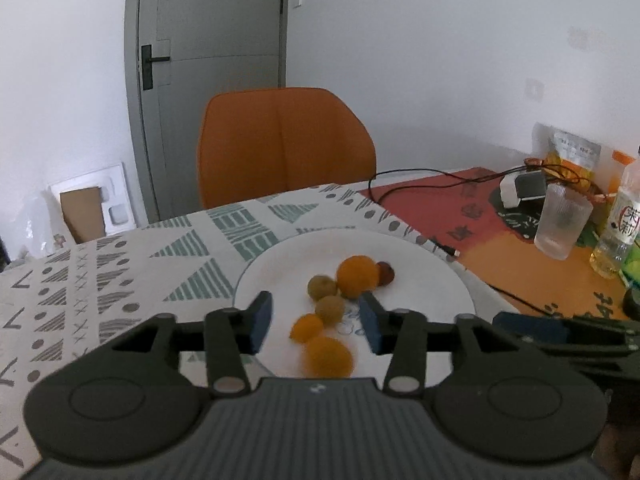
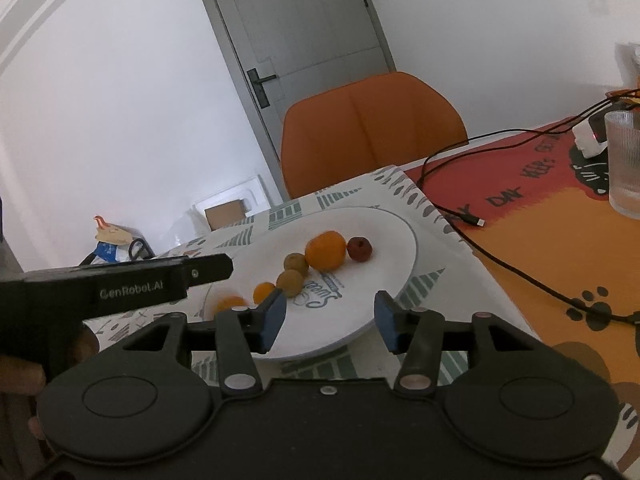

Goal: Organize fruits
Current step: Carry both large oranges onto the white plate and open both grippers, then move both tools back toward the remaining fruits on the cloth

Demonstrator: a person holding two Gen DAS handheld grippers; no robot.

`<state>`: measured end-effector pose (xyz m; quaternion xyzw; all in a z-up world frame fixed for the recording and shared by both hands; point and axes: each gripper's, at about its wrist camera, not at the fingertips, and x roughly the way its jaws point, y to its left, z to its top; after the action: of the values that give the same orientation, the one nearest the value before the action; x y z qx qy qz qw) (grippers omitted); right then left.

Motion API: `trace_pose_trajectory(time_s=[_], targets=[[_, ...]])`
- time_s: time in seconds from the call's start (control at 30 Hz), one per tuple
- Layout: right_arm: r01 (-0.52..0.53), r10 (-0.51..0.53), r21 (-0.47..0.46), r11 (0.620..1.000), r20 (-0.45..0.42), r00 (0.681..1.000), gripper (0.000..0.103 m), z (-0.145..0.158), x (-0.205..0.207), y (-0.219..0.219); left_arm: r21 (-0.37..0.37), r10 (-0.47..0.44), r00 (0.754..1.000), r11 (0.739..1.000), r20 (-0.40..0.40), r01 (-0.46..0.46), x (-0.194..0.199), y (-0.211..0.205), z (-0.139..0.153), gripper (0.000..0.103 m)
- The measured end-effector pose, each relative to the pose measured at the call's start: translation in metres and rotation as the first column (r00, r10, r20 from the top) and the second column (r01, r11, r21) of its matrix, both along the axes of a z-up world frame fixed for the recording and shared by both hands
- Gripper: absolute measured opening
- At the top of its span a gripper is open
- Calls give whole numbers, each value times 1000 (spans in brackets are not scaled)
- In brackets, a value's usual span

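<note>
Both claws hover wide open and empty over the white plate [image 1: 440, 280] on the counter, left claw [image 1: 316, 320] above the fruits. The nearest orange fruit [image 1: 328, 356] looks blurred, perhaps rolling. The step is probably picking; next, the left claw must drop and straddle one fruit.
</note>
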<state>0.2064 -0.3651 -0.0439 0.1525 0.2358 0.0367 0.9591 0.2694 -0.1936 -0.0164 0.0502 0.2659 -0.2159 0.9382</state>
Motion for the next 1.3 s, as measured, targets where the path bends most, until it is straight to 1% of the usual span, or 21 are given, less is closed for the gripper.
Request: trace_pose_trajectory(time_s=[0.03,0.17,0.2,0.23,0.3,0.37,0.47,0.53,0.73,0.87,1.13,1.3], targets=[[-2,2,1,1000,-1,1000,52,-1,0,1,3,9,1000,1000,-3,-9,-1,3,-1,59],[-7,7,8,1000,-4,1000,55,-3,1,5,22,62,998,998,-9,-62,-3,18,-4,66],[-6,6,12,1000,-6,1000,56,-4,1,7,22,78,997,997,-10,-77,-4,23,-5,69],[-7,7,17,1000,-8,1000,57,-4,2,8,22,94,995,995,-11,-94,-4,27,-5,76],[-14,14,20,1000,-7,1000,60,-4,2,12,19,124,992,992,-7,-124,-7,35,-4,81],[-21,21,14,1000,-2,1000,66,-3,0,17,18,144,990,989,-7,-144,-10,43,-4,82],[-30,30,4,1000,9,999,73,1,-2,23,8,164,986,986,-10,-164,-15,52,-3,83],[-32,32,0,999,17,999,75,4,-5,25,5,177,984,984,-3,-177,-18,57,-1,85],[-24,24,-9,1000,28,999,88,11,-14,30,-14,206,979,979,13,-206,-29,68,5,91],[-33,33,-15,999,28,999,96,12,-19,36,-14,219,976,976,15,-219,-39,75,5,92],[-80,81,-21,997,34,996,103,17,-29,54,-25,273,962,962,25,-273,-62,101,9,93],[-111,112,-31,993,37,993,103,18,-34,66,-30,313,950,950,23,-312,-73,116,9,93]])
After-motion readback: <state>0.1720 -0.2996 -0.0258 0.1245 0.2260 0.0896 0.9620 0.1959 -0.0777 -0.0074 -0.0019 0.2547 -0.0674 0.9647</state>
